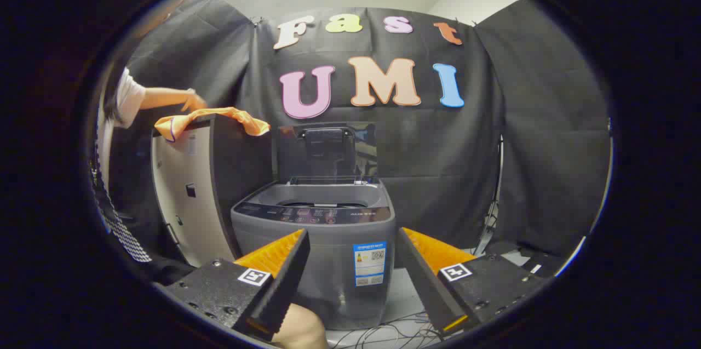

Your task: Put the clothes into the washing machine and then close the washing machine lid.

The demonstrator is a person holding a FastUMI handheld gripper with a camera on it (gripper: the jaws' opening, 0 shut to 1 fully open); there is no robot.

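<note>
Grey plastic makes up the washing machine (323,245), which stands on the floor well beyond the gripper (353,278), seen through the gap between its two fingers. Its lid (327,149) is raised upright at the far edge of the tub, leaving the round opening (317,204) uncovered from above; the control strip runs along the near rim. Open air lies between the fingertips and the machine's front face, and bare black cloth wall stands to the right of the machine with free floor before it. Loose cables (383,332) trail over the floor near the machine's base.

To the left of the machine, close beside it, rises a tall cabinet (191,195), its top edge higher than the machine's rim. An orange cloth (213,119) is draped over that top, one end hanging off the right corner toward the machine, the other off the left corner. A person's hand (194,102) reaches in from the far left with the arm held level and rests at the cloth's left part.

The gripper's fingers are spread wide with nothing between them, pointing forward and level at the machine's front. A rounded bit of the holder's hand (300,328) shows just below the left finger.
</note>
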